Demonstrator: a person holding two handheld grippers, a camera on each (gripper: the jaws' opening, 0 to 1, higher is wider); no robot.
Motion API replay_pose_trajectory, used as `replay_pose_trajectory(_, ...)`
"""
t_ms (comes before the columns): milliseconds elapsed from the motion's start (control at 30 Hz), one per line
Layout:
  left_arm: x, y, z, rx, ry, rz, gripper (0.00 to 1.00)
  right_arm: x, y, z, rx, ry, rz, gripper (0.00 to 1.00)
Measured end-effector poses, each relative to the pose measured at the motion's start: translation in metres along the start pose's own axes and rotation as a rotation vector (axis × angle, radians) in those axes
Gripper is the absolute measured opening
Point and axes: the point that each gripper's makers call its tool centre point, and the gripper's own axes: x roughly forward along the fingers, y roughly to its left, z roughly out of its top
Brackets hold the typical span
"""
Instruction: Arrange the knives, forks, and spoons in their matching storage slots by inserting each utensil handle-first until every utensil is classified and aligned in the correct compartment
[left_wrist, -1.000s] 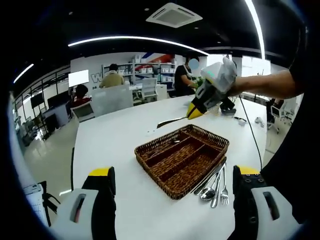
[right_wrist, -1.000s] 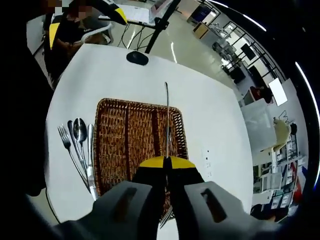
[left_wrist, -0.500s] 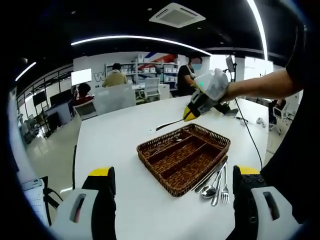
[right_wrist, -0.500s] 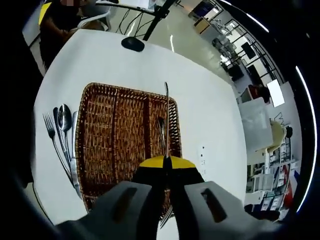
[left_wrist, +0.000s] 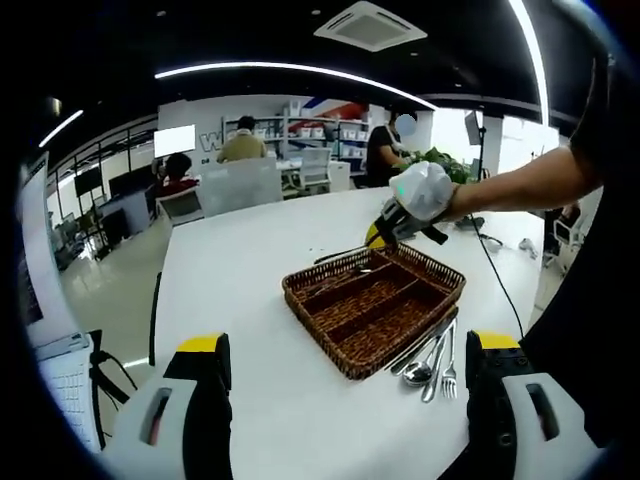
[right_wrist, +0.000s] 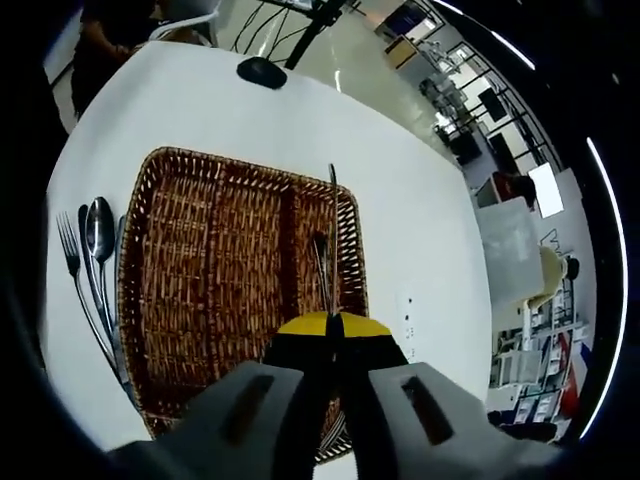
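My right tool is clamped on a utensil, blade or handle I honestly can't tell, hanging over the outer slot of the basket, where one piece already lies. Biggest risk: it's pinched by one end, so it could swing and catch the wicker rim, or land across the divider. A fork, spoon and knife wait on the bench beside the basket's opposite side. Left tool hangs with its jaws apart, holding nothing. Versus a second ago, I've dropped lower and the basket looks bigger.
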Motion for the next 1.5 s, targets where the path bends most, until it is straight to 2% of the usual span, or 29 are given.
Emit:
replay_pose_trajectory(233, -0.002, 0.002, 0.003, -0.001, 0.000, 0.010, 1.00, 0.013, 0.011, -0.004, -0.056, -0.020, -0.009, 0.00)
replay_pose_trajectory(633, -0.004, -0.003, 0.006, 0.018, 0.015, 0.024, 1.00, 0.031, 0.029, -0.018, -0.057, -0.011, -0.010, 0.00)
replay_pose_trajectory(700, -0.006, -0.002, 0.008, 0.021, 0.011, 0.029, 1.00, 0.034, 0.030, -0.017, -0.077, -0.024, -0.029, 0.00)
replay_pose_trajectory(800, -0.008, -0.002, 0.009, 0.017, 0.004, 0.037, 1.00, 0.042, 0.036, -0.022, -0.102, -0.002, -0.019, 0.00)
replay_pose_trajectory(1133, -0.014, -0.004, 0.004, 0.019, 0.013, 0.045, 1.00, 0.053, 0.046, -0.028, -0.069, 0.002, -0.012, 0.00)
replay_pose_trajectory(1500, -0.018, -0.006, 0.003, 0.018, 0.017, 0.040, 1.00, 0.069, 0.058, -0.036, -0.079, 0.021, -0.005, 0.00)
